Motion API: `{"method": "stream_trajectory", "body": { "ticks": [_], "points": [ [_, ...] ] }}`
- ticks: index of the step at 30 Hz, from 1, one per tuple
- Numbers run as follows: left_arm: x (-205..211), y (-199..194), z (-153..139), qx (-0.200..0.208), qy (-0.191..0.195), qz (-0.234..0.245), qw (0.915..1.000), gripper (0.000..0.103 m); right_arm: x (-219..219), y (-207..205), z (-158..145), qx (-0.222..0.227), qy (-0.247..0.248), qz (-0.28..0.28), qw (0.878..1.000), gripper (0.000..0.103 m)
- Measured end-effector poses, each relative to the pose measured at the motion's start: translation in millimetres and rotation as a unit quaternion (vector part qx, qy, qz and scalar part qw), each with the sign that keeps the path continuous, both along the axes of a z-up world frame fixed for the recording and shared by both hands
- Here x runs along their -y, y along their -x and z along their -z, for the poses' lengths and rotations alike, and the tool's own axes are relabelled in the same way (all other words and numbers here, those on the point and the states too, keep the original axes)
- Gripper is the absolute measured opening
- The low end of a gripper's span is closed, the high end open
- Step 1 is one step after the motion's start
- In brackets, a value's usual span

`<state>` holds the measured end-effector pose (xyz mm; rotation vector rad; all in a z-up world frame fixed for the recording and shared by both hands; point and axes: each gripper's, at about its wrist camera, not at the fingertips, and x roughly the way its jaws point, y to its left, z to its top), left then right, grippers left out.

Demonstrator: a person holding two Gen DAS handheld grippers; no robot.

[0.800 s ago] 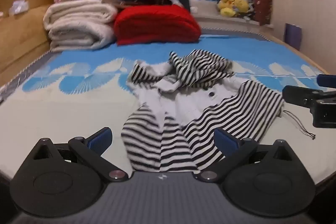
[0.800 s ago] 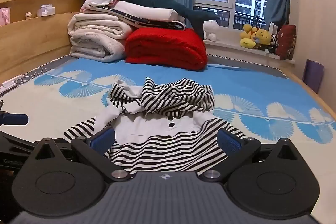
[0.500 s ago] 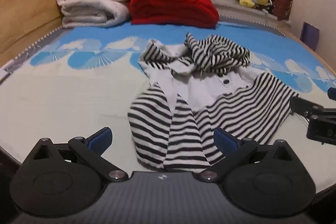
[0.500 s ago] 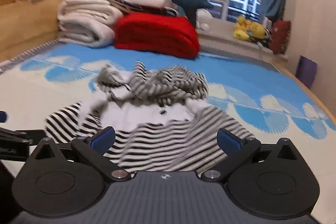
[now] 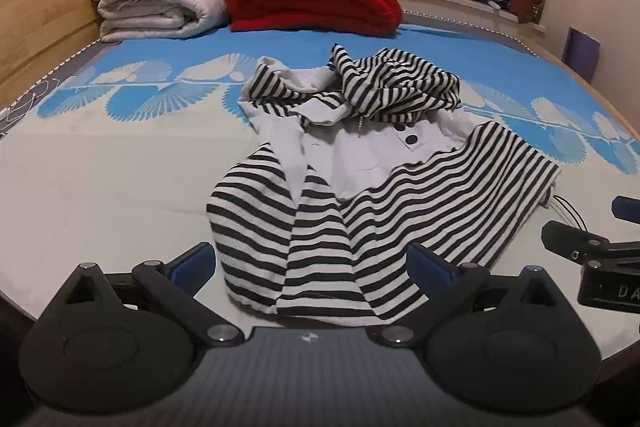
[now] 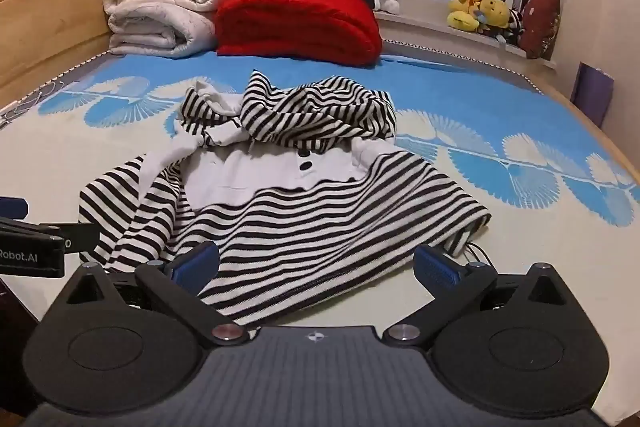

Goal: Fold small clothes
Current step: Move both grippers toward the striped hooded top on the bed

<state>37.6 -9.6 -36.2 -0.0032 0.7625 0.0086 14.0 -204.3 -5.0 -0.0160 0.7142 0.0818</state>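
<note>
**Both Jaws Wide, Hoodie Flat on Bed**

Jaws on both grippers stand fully spread, with nothing gripped. The left gripper [image 5: 310, 267] hovers over the near left hem of the hoodie [image 5: 360, 179]; striped cloth shows between its blue pads [image 5: 192, 263], but the pads do not press on it. The right gripper [image 6: 316, 265] hovers over the near right hem of the hoodie [image 6: 288, 211], again with cloth between its pads and no contact visible.

The hoodie lies spread on the bed [image 5: 100, 167], near the near edge, front side up. Its body is black-and-white striped with a plain white chest panel carrying dark buttons [image 6: 306, 166]. The hood [image 6: 320, 115] is bunched at the far end. The left sleeve is folded inward over the body. A thin cord [image 5: 568, 207] trails from the near right corner.

At the far end of the bed sit a red quilt [image 6: 296, 23] and, to its left, a stack of white quilts [image 6: 160, 11]. Plush toys [image 6: 480, 13] line the windowsill at far right.
</note>
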Motion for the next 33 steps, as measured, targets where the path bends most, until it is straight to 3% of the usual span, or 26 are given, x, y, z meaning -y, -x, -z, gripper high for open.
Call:
{"method": "stream_trajectory", "body": {
  "ticks": [29,33],
  "points": [
    [5.0,-3.8,3.3,-0.009,0.000,0.008,0.9999,0.102,-8.7,-9.6,4.0,-0.015,0.006,-0.010,1.000,0.102],
    [6.1,-3.3,3.7,-0.010,-0.004,0.008,0.9999,0.102,-3.1,-10.5,3.3,-0.020,-0.016,-0.003,1.000,0.102]
  ]
}}
